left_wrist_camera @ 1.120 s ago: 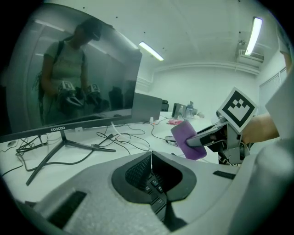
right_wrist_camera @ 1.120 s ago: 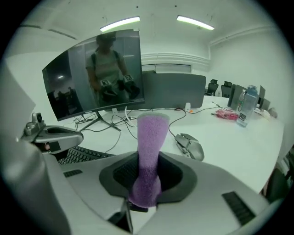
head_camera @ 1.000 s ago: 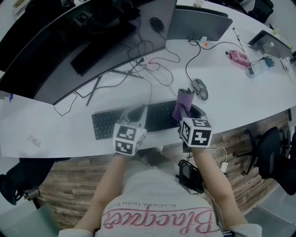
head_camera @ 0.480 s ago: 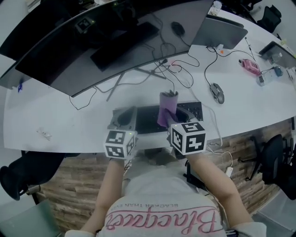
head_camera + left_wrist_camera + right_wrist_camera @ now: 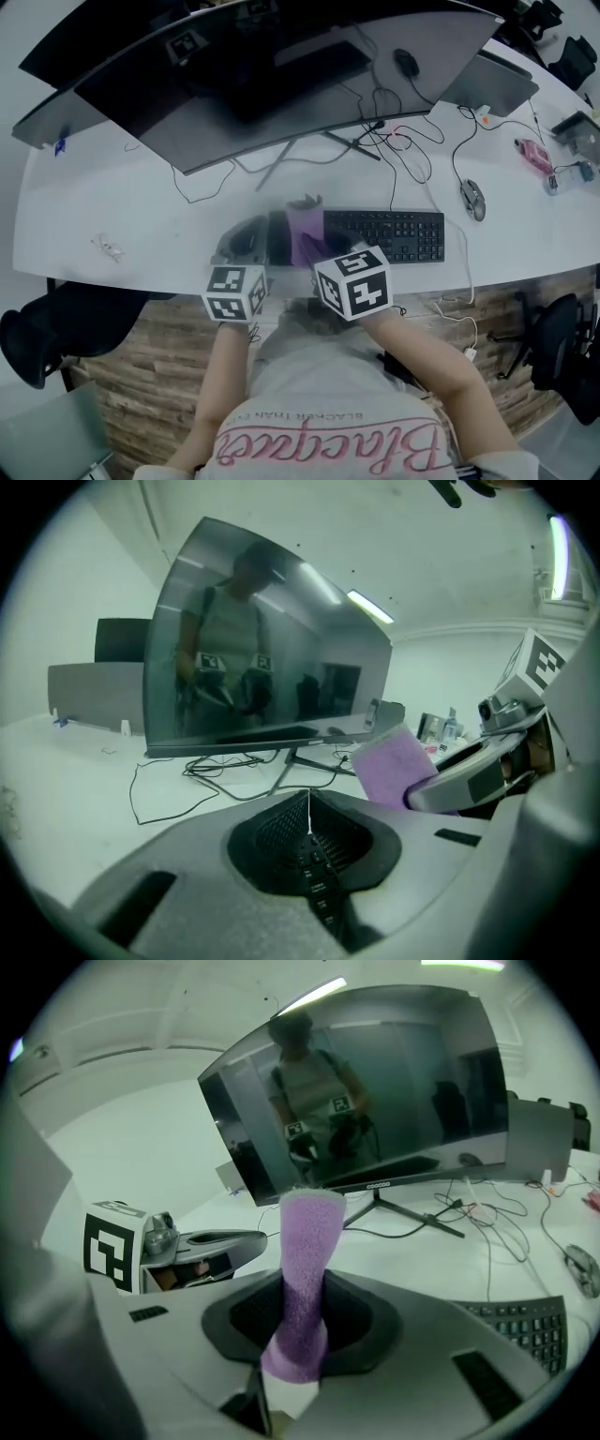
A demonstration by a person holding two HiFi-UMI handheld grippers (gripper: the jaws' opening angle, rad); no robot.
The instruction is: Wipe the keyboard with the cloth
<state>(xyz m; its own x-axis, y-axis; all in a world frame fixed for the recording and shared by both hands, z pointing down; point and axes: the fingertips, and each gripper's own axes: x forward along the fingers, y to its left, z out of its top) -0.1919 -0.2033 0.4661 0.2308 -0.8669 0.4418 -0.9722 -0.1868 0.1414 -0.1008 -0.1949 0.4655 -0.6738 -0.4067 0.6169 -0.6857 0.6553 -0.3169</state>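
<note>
A black keyboard (image 5: pixel 389 235) lies on the white desk (image 5: pixel 141 216), its left end hidden under my grippers. My right gripper (image 5: pixel 302 236) is shut on a purple cloth (image 5: pixel 306 228), which stands up from its jaws over the keyboard's left part. In the right gripper view the purple cloth (image 5: pixel 305 1279) rises upright between the jaws, with the keyboard (image 5: pixel 530 1326) at the lower right. My left gripper (image 5: pixel 248 239) hovers just left of it, jaws closed with nothing held. In the left gripper view keyboard keys (image 5: pixel 314 874) show below the jaws and the cloth (image 5: pixel 394 766) at the right.
A wide curved monitor (image 5: pixel 281 75) on a thin stand (image 5: pixel 309 150) fills the back of the desk, with loose cables (image 5: pixel 403 150) trailing from it. A mouse (image 5: pixel 470 199) sits right of the keyboard, a laptop (image 5: pixel 492 84) behind it. A black chair (image 5: pixel 37 342) stands at lower left.
Both grippers have slid left along the keyboard with the cloth; more of the keyboard's right part now shows. The head camera has also shifted, moving the desk rightward in view.
</note>
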